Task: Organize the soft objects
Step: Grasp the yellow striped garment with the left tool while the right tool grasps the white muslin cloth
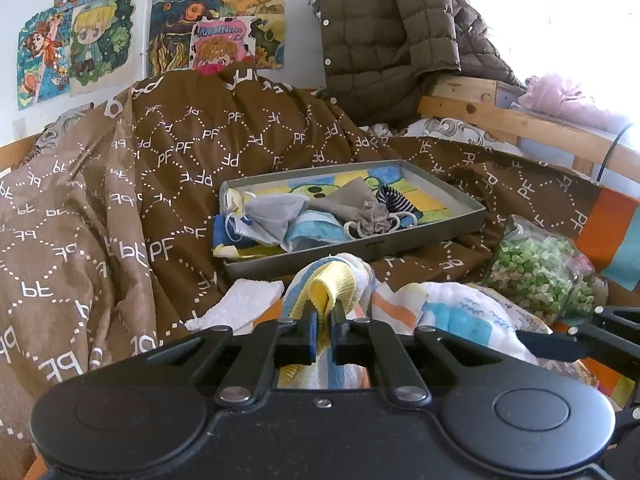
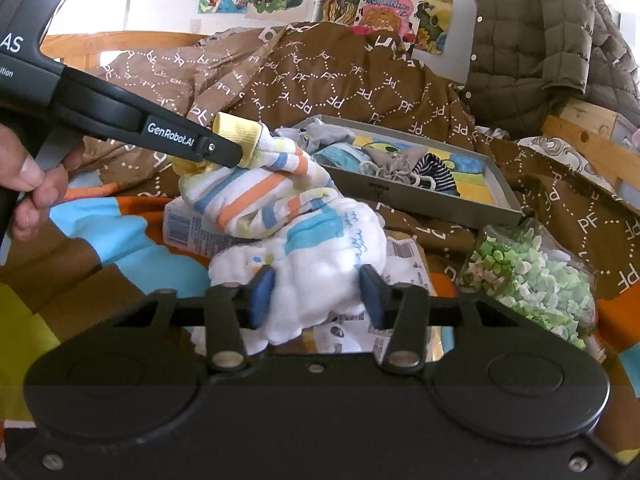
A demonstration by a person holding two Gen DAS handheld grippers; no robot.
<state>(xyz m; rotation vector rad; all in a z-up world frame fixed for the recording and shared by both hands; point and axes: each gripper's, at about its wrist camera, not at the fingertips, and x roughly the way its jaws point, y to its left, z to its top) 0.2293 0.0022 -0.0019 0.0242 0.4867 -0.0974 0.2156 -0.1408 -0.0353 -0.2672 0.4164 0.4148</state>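
My left gripper (image 1: 322,320) is shut on the yellow cuff of a striped sock (image 1: 332,280), white with blue and orange bands. The right wrist view shows that same sock (image 2: 256,192) hanging from the left gripper (image 2: 234,156), lifted a little over the bed. Below it lies a white puffy cloth (image 2: 320,268) with a blue patch. My right gripper (image 2: 317,294) is open and straddles this cloth, one blue pad (image 2: 262,294) on each side. Behind stands a grey tray (image 1: 448,230) holding several small soft items: masks, a grey pouch, a striped sock.
A glass jar of green paper stars (image 2: 532,276) lies on its side right of the cloth. A printed packet (image 2: 188,228) sits under the cloths. A folded white towel (image 1: 236,304) lies left of the sock. A brown quilt (image 1: 120,200) and a padded jacket (image 1: 380,40) are piled behind. A hand (image 2: 24,184) holds the left gripper.
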